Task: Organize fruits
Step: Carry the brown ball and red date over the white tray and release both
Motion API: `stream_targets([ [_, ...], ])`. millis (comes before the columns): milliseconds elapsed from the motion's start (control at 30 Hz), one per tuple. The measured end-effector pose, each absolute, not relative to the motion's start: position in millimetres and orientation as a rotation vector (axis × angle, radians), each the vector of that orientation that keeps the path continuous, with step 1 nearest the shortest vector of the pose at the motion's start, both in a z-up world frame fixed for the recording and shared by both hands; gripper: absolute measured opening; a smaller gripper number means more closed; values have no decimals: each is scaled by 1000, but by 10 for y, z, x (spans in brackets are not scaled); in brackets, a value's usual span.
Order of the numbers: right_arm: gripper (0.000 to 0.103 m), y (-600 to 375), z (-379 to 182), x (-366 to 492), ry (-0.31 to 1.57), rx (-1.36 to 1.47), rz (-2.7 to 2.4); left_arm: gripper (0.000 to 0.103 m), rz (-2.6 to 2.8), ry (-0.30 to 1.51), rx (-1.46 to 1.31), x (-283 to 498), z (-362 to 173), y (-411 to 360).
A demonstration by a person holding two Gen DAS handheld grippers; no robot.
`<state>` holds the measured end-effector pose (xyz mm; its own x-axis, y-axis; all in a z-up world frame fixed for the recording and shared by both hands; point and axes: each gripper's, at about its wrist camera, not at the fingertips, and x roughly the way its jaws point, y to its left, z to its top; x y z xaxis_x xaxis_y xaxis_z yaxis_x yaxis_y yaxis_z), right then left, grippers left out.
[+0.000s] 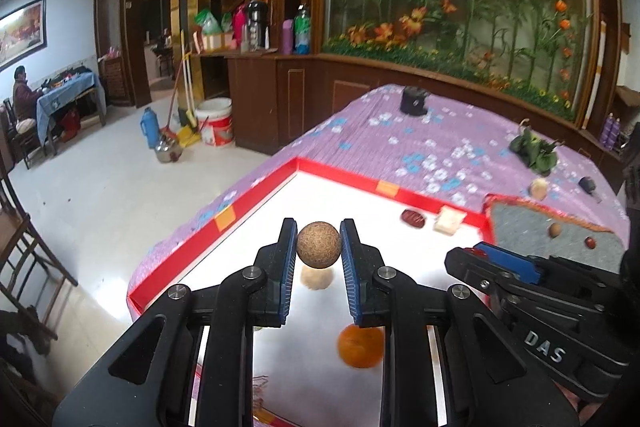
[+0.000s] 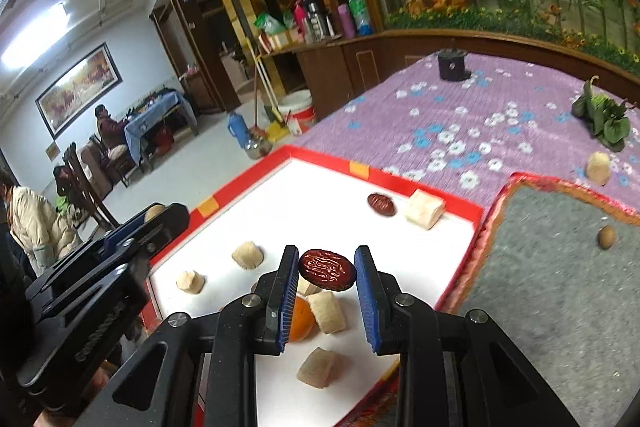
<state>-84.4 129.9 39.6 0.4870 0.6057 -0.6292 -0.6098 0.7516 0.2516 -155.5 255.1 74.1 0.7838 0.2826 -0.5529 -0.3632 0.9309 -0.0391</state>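
While I look along the left claw [image 1: 319, 247], I see its blue pads clamped on a brown, rough-skinned round fruit [image 1: 319, 245], held above the white floor of the red-rimmed tray [image 1: 344, 177]. Below and just right of that claw an orange [image 1: 361, 345] lies on the tray. Ahead and to its right, near the tray's far rim, a dark red date [image 1: 413, 217] sits beside a pale cube [image 1: 449, 221].

My right claw [image 2: 327, 269] is closed on a wrinkled red date [image 2: 327, 269], gripped by its ends and carried over the same tray [image 2: 256, 169]. Under that claw I see pale chunks [image 2: 326, 311] scattered on the white floor; the orange [image 2: 300, 321] shows partly behind the left finger [image 2: 285, 293]. To the right of the right claw lies a grey mat [image 2: 552, 267] with a small brown fruit [image 2: 606, 237] on it. Beyond the claws, the tabletop's purple flowered cloth [image 2: 460, 115] carries a leafy green bunch [image 2: 602, 117].
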Motion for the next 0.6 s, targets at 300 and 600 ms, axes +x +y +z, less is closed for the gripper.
stream_targets([
  [300, 27, 1454, 261, -822, 790, -24, 753, 21, 372, 624, -158, -1450, 508, 2699],
  [600, 27, 1481, 198, -759, 807, 1, 746, 21, 372, 649, -156, -1356, 425, 2726],
])
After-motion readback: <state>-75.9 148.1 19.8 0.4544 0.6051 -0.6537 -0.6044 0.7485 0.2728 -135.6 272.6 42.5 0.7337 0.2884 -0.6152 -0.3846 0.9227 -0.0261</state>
